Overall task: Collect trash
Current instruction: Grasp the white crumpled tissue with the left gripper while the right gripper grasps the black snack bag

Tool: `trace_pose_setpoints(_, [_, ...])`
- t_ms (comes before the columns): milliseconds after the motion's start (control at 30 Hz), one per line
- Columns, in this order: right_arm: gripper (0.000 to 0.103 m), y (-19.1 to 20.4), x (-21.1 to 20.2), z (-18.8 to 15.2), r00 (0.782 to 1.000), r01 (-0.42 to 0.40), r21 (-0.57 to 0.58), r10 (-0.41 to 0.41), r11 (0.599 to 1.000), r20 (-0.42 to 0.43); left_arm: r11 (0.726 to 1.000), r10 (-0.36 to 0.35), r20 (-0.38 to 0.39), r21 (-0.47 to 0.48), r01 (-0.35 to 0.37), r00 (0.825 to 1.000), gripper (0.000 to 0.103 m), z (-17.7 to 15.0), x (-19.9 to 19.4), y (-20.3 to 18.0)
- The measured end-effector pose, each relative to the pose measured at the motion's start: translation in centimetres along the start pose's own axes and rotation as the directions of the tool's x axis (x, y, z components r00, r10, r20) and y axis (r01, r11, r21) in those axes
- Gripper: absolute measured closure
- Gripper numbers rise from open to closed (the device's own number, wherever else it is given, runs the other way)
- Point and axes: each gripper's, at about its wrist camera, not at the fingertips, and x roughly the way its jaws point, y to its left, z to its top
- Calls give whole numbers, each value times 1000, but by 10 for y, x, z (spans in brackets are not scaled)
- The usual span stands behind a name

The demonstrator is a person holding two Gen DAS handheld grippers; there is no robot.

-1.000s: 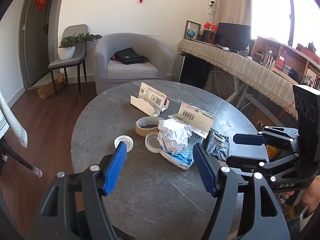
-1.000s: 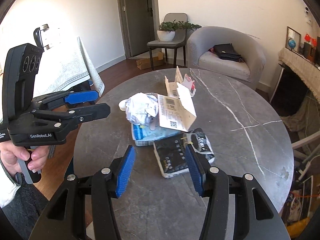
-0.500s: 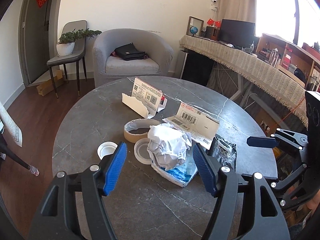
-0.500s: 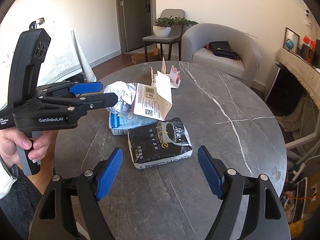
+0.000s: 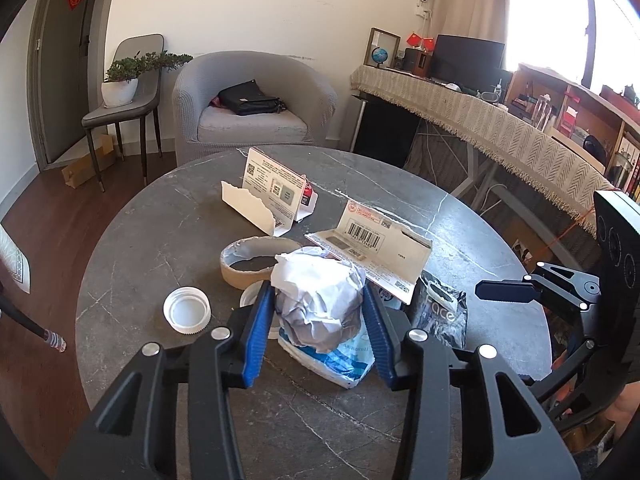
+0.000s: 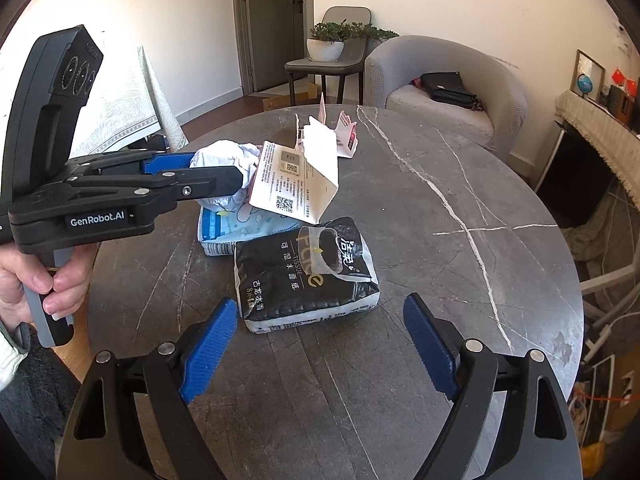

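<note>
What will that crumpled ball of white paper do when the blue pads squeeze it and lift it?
The crumpled paper ball will probably give and crush further as the left gripper closes its jaws around it, since it is loose folds. It looks light, so it should lift easily. It rests on a blue-and-white packet, which likely stays behind.

Beyond the round grey desk (image 5: 132, 240) stands a grey armchair (image 5: 256, 100); white wall (image 5: 248, 12), brown wooden floor (image 5: 44, 208), bright window (image 5: 544, 12).
</note>
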Motion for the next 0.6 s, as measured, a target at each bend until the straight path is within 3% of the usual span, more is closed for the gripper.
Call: trace_pose_setpoints(600, [17, 9, 22, 20, 1000, 11, -27, -12, 1000, -26, 997, -35, 18, -72, 36, 999, 56, 0, -28, 33])
